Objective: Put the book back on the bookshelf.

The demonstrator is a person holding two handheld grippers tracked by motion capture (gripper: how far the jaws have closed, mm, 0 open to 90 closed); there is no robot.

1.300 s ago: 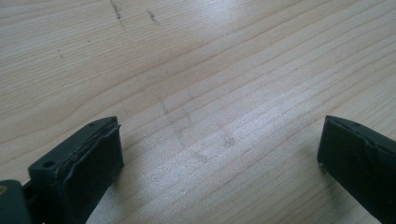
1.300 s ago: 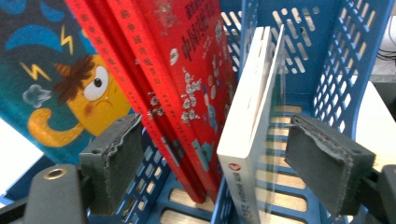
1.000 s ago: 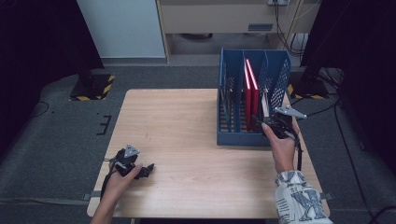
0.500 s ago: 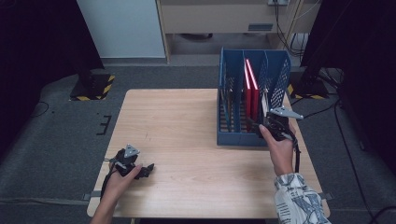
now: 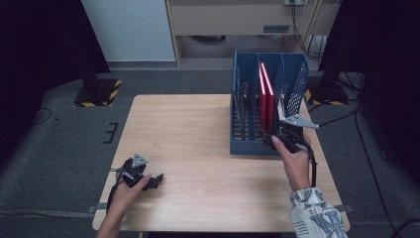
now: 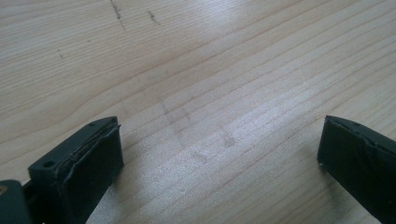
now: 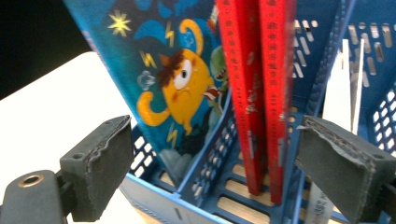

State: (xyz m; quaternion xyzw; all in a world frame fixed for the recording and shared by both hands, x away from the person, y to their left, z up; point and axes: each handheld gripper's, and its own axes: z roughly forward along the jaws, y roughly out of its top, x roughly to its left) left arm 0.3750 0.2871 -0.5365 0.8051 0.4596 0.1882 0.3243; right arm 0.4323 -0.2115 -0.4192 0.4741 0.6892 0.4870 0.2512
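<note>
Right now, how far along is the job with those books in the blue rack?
Several books already stand in the blue rack, including two red books. In hand: the right hand-held gripper is open at the rack's front, gripping nothing. Left: closing on a book. The left hand-held gripper idles, open.

My left gripper (image 5: 157,179) lies low near my body, my left hand (image 5: 130,184) wrapped around it, its jaws spread wide with nothing between them. My right forearm, in a patterned sleeve (image 5: 312,215), reaches forward; my right hand (image 5: 294,161) holds the right gripper (image 5: 280,135) up, jaws parted wide and gripping nothing.
</note>
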